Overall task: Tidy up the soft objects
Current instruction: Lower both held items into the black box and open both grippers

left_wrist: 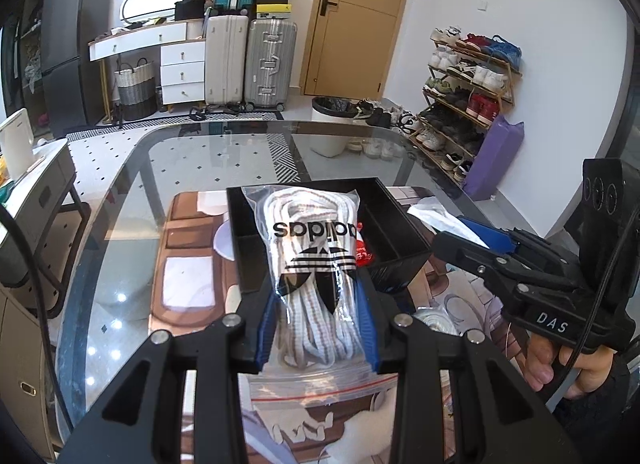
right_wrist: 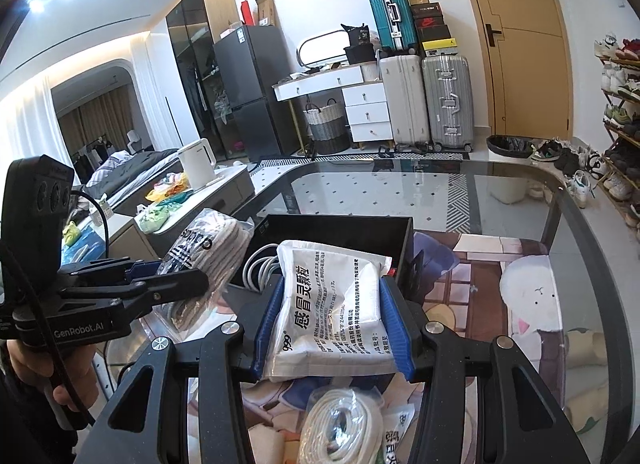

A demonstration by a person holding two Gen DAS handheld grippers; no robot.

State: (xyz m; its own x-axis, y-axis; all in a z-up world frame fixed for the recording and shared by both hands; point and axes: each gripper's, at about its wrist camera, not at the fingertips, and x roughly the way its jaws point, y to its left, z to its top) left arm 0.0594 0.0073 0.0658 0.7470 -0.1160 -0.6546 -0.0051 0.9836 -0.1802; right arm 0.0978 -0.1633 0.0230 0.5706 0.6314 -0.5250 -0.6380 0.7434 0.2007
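My left gripper [left_wrist: 318,300] is shut on a clear Adidas bag of white laces [left_wrist: 316,260] and holds it above the black divided tray [left_wrist: 396,220]. The same bag shows at the left in the right wrist view [right_wrist: 208,252]. My right gripper [right_wrist: 332,304] is shut on a white medicine sachet [right_wrist: 332,304] and holds it over the near side of the black tray [right_wrist: 340,224]. A white cable [right_wrist: 260,268] lies in the tray. A red packet [left_wrist: 364,248] lies in the tray under the lace bag.
The glass table [left_wrist: 180,184] has a printed mat [right_wrist: 520,284] under the tray. A coil of white cord [right_wrist: 340,424] and more sachets [right_wrist: 394,444] lie near the front edge. A side cabinet with a kettle [right_wrist: 196,168] stands at the left.
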